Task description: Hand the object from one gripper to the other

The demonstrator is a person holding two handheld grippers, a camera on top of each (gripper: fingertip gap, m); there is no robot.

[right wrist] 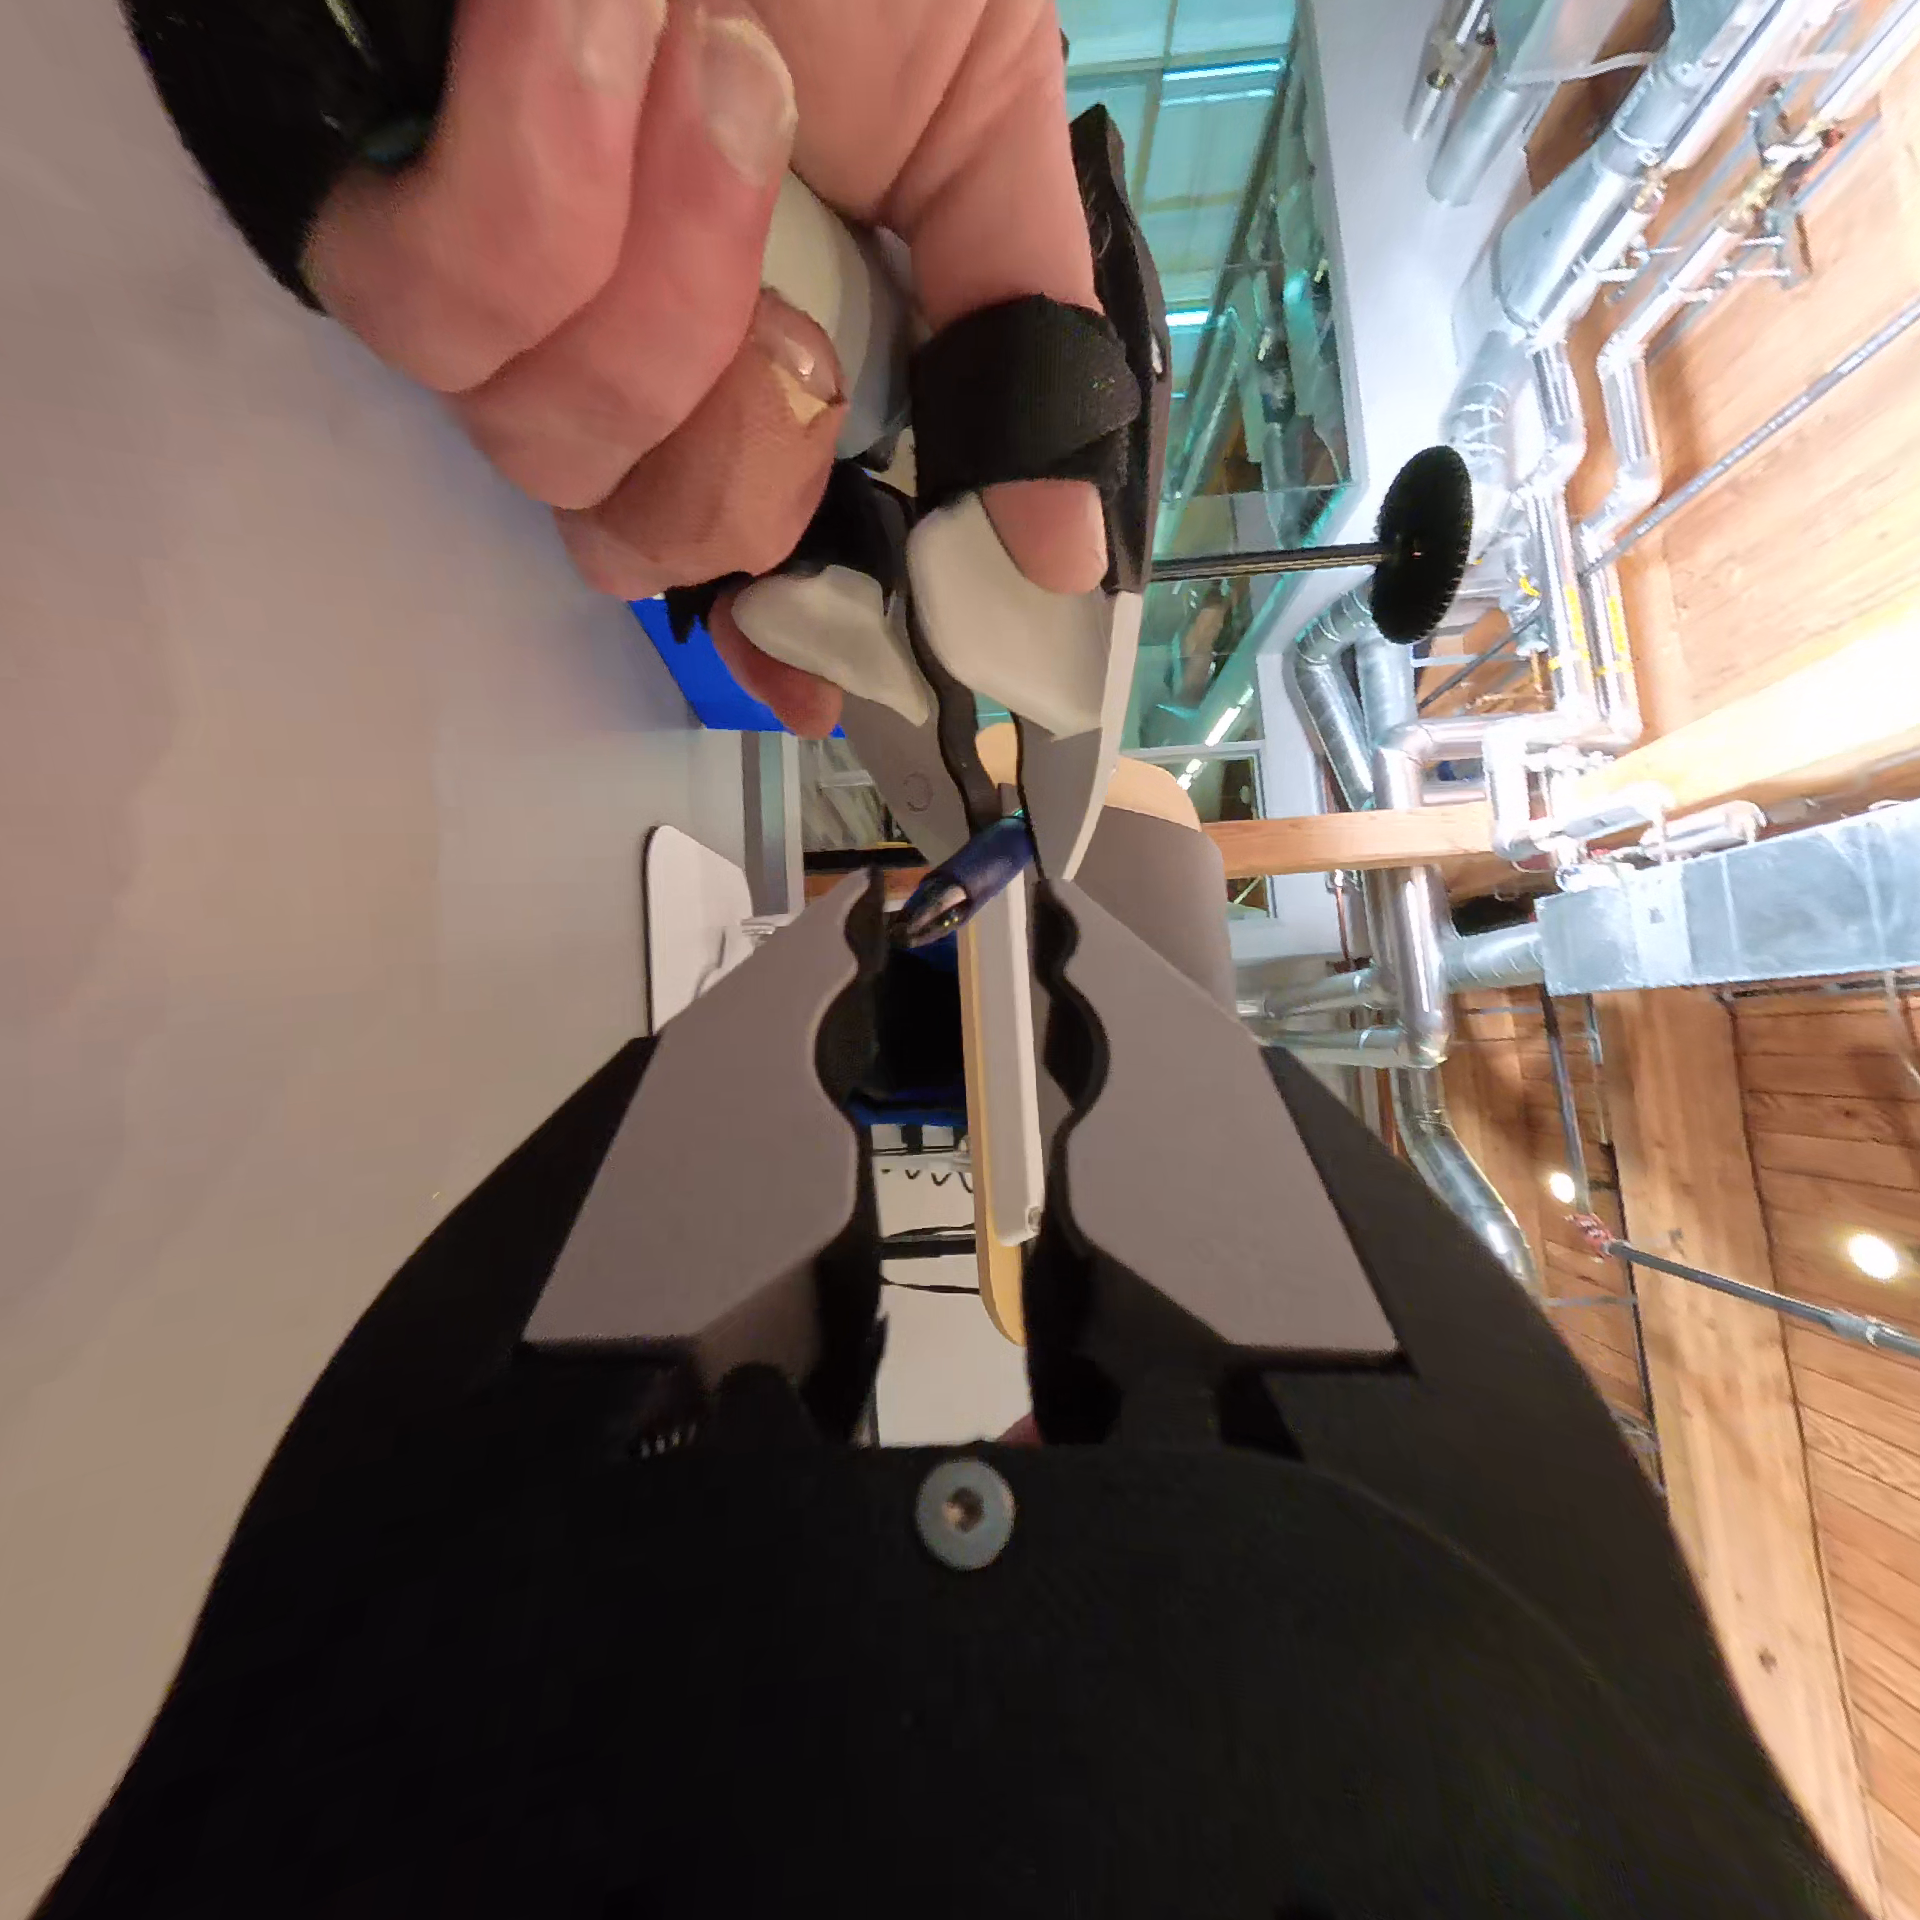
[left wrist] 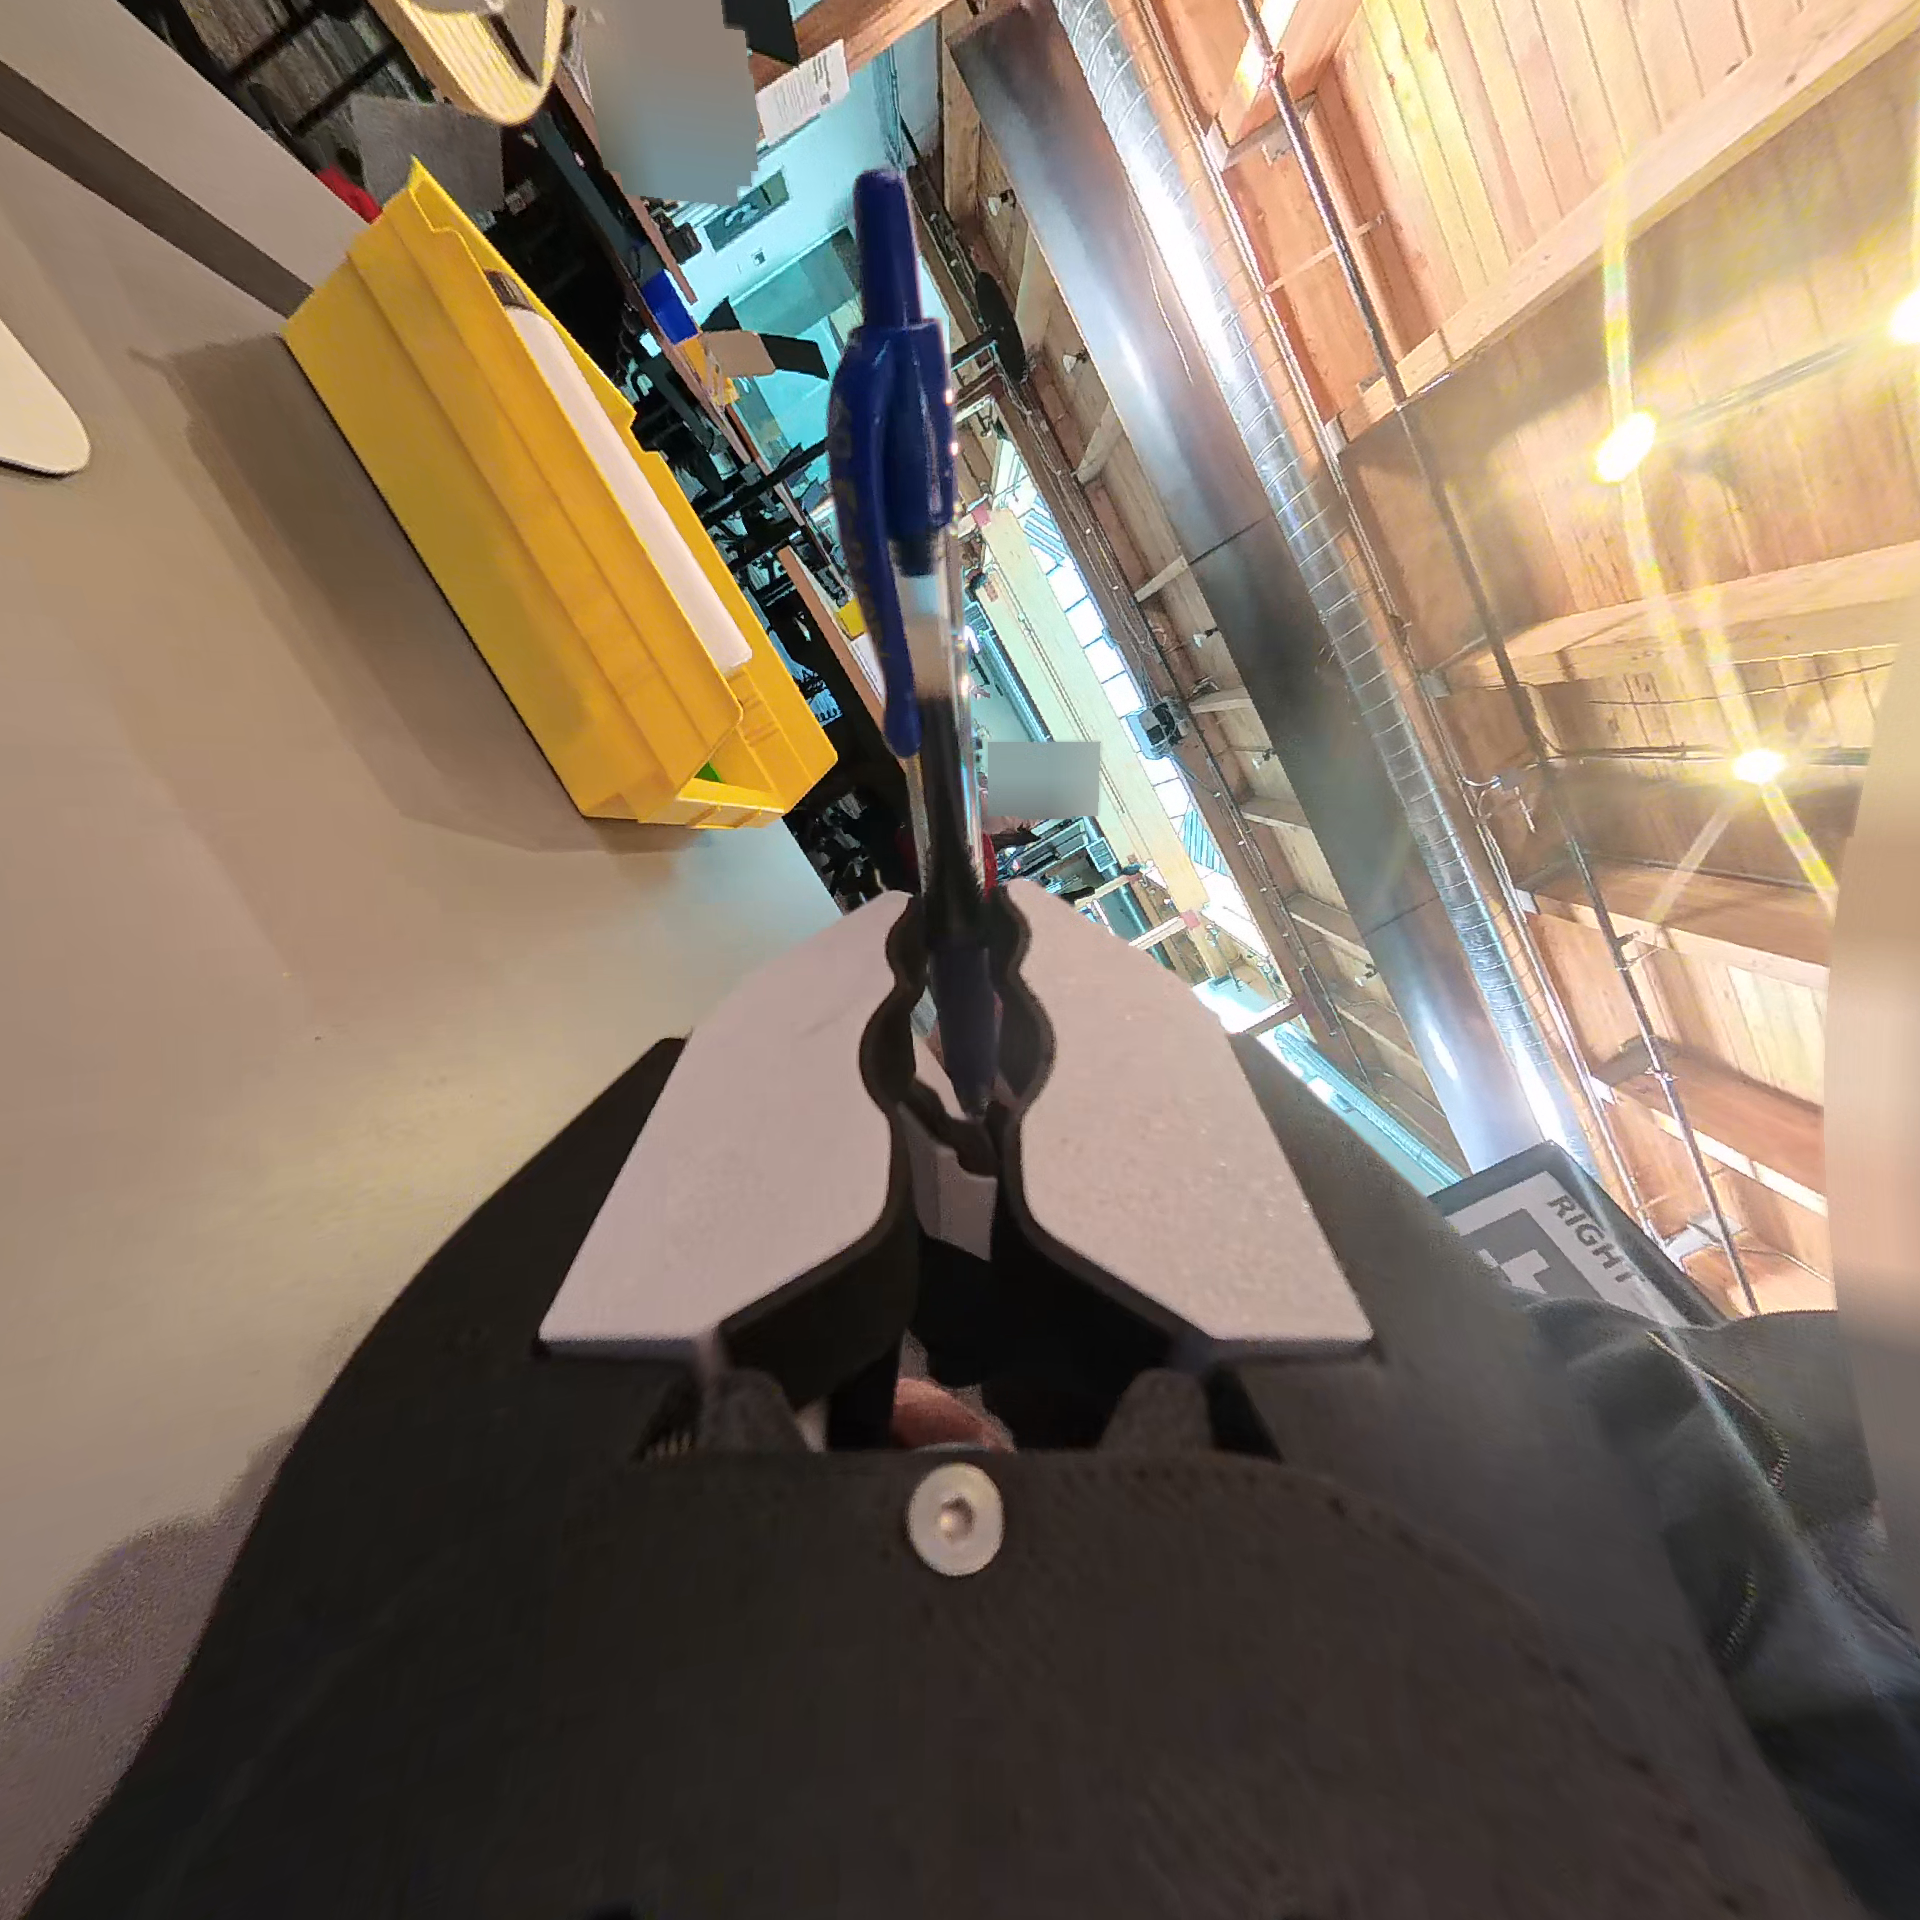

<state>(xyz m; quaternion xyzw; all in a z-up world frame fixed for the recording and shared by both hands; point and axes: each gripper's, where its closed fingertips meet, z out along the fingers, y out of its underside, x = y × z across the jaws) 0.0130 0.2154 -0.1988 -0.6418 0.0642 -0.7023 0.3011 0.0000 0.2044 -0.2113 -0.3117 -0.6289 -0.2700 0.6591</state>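
Pinching a blue pen (left wrist: 902, 488) near its tip, left gripper (left wrist: 958, 940) is holding it out while right gripper (right wrist: 951, 920), w/ jaws apart, is closing in; light, stiff, slick barrel, so probably grab mid-barrel.

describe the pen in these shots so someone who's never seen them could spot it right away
Start at the left gripper, whose grey fingers fill the lower middle of its wrist view. The pen is clamped near its writing tip and runs up beyond them, right of the yellow bin. It is the only slim blue stick with a clip.
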